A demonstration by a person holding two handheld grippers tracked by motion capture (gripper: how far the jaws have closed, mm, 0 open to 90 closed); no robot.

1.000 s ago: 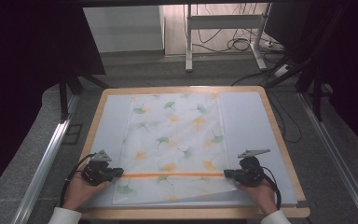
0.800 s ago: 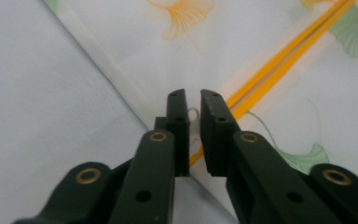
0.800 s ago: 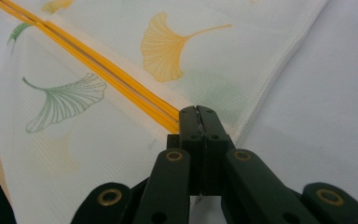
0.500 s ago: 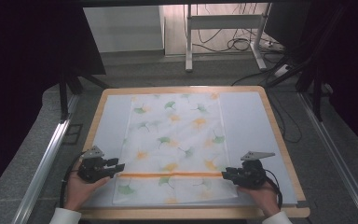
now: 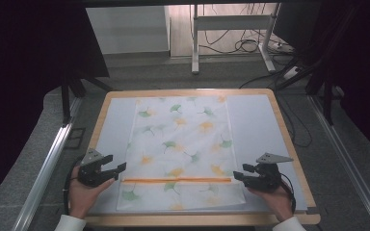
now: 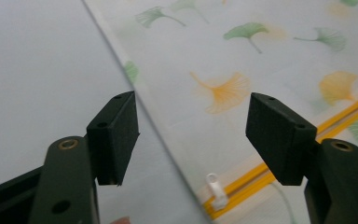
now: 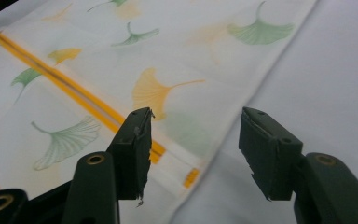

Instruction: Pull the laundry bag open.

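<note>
Both grippers releasing the pillowcase

Left gripper (image 6: 193, 140) and right gripper (image 7: 193, 151) jaws, just opening, are standing apart, straddling the pillowcase (image 5: 180, 144) edges, leaving it lying flat.

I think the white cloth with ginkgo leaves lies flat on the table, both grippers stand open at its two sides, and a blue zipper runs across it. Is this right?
Not quite: the zipper across the cloth is orange, not blue, as the high view shows. The rest holds: the cloth lies flat on the table, and the left gripper and right gripper, jaws just opened, stand open at its sides.
</note>
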